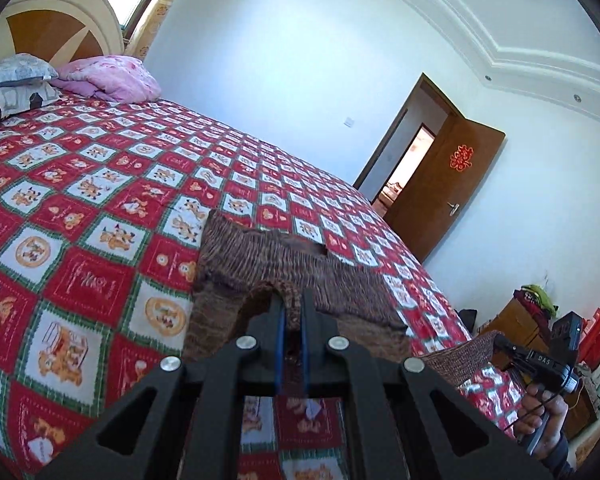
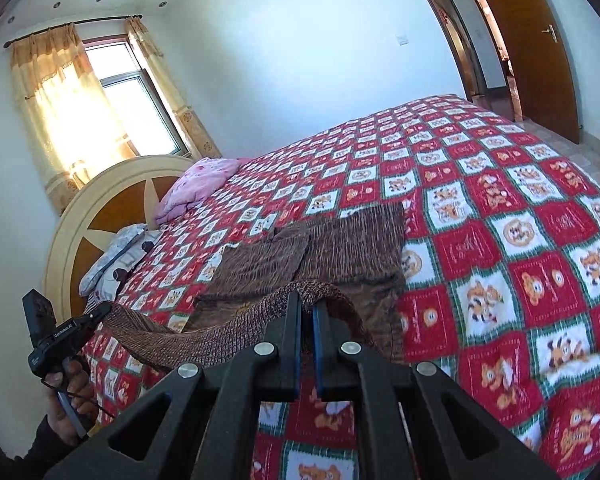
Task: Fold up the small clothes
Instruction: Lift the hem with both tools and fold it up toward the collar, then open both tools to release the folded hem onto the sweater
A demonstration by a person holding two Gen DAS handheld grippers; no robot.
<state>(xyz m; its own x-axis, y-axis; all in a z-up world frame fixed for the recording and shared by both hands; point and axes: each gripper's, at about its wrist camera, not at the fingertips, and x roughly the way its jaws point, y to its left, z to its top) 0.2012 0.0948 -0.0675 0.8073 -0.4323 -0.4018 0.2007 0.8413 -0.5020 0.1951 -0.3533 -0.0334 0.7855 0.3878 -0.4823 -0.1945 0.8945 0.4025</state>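
A brown knitted garment (image 1: 284, 264) lies on the red checkered bedspread (image 1: 80, 208); it also shows in the right wrist view (image 2: 340, 248), partly folded. My left gripper (image 1: 292, 300) is shut on the garment's near hem and holds it lifted off the bed. My right gripper (image 2: 306, 300) is shut on the same hem farther along, also raised. The lifted edge stretches between the two grippers. The right gripper shows in the left wrist view (image 1: 500, 344), and the left gripper shows in the right wrist view (image 2: 100, 312).
Pillows (image 1: 16, 80) and a pink quilt (image 1: 112, 78) lie by the round headboard (image 1: 52, 32). A brown door (image 1: 448, 188) stands open beyond the bed's far corner. Cluttered furniture and red bags (image 1: 540, 320) stand at the right. A curtained window (image 2: 100, 96) is behind the headboard.
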